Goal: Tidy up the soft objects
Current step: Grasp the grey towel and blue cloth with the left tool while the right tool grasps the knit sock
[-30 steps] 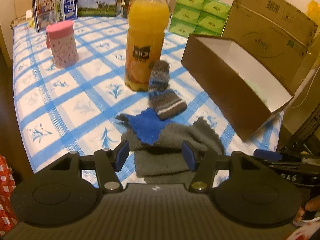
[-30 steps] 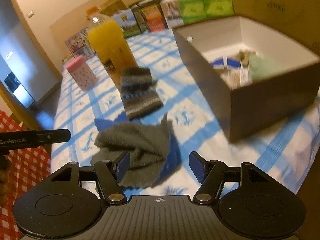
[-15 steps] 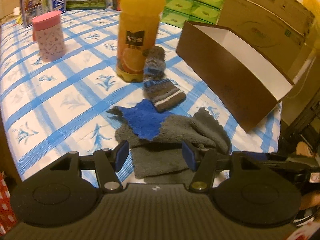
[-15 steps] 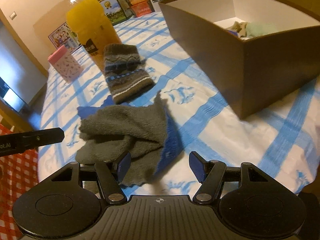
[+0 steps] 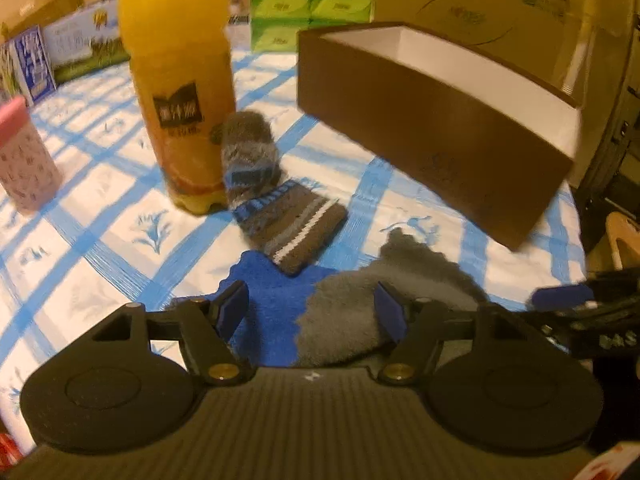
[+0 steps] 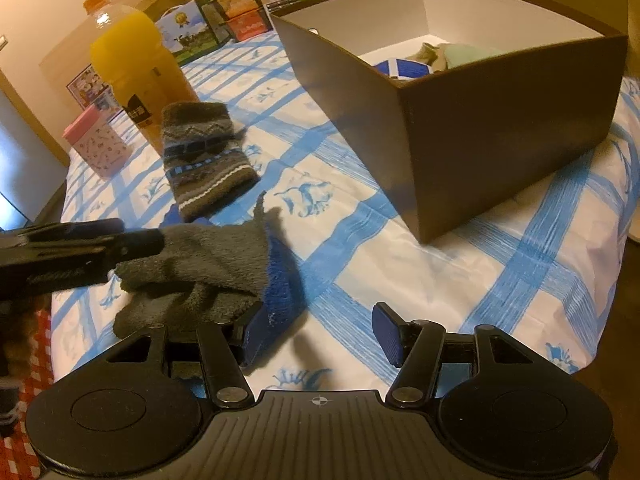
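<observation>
The left gripper (image 5: pixel 312 312) has its jaws apart and opening, the grey and blue cloth (image 5: pixel 344 312) lying between them on the checked surface (image 5: pixel 100 208), unpressed. The right gripper (image 6: pixel 316 334) has its jaws closing, apart over bare surface, the cloth's blue edge beside its left jaw. Ahead lie the knitted sock (image 6: pixel 204 160) and brown box (image 6: pixel 500 128).

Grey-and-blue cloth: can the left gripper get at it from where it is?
Probably yes. The left gripper, jaws opening, already hangs over the grey-and-blue cloth with nothing between them. The knitted sock and juice bottle lie farther off. The right gripper crowds the cloth's other edge.
</observation>
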A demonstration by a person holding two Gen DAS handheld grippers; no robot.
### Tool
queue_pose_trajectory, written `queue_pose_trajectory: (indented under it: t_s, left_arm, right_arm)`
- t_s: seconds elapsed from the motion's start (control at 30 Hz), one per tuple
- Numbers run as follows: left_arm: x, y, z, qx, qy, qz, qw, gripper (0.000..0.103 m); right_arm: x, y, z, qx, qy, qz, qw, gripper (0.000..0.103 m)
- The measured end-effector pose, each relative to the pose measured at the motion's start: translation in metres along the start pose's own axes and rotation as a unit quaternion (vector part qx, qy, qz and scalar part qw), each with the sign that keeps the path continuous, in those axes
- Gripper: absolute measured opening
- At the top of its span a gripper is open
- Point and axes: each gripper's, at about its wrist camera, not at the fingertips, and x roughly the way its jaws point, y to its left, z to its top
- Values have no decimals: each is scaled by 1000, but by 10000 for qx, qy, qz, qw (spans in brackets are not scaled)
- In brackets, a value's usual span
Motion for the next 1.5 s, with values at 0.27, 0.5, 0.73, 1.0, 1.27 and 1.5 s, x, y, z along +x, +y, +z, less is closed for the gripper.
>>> queue_pose_trajectory:
  t_s: [0.27,0.5,0.73,1.0,1.27,1.5]
  left_arm:
    - [13,-3,-24,-331,427,-467,9974,25]
    - [-14,-20,-54,-231,418,-363,9982,13]
    - [-15,-51,-67,22,446,-442,9980,73]
    - [-4,-74,-77,917,180,108,9956,68]
    - [-5,-40,-56,492,161,354,9980,49]
    - [4,-25,-54,68,98,475,9988,61]
  right_arm:
    - [-2,-3,-3,43,64,3,10000,59]
    - [-8,0,-12,8,84,56,9999,59]
    - [-12,-4,-19,136,125,59,9998,59]
    - [-13,-10,-17,210,127,-4,9997,59]
    - [-8,-8,-20,165,187,5,9997,59]
    - [-5,-6,-20,113,218,20,9997,59]
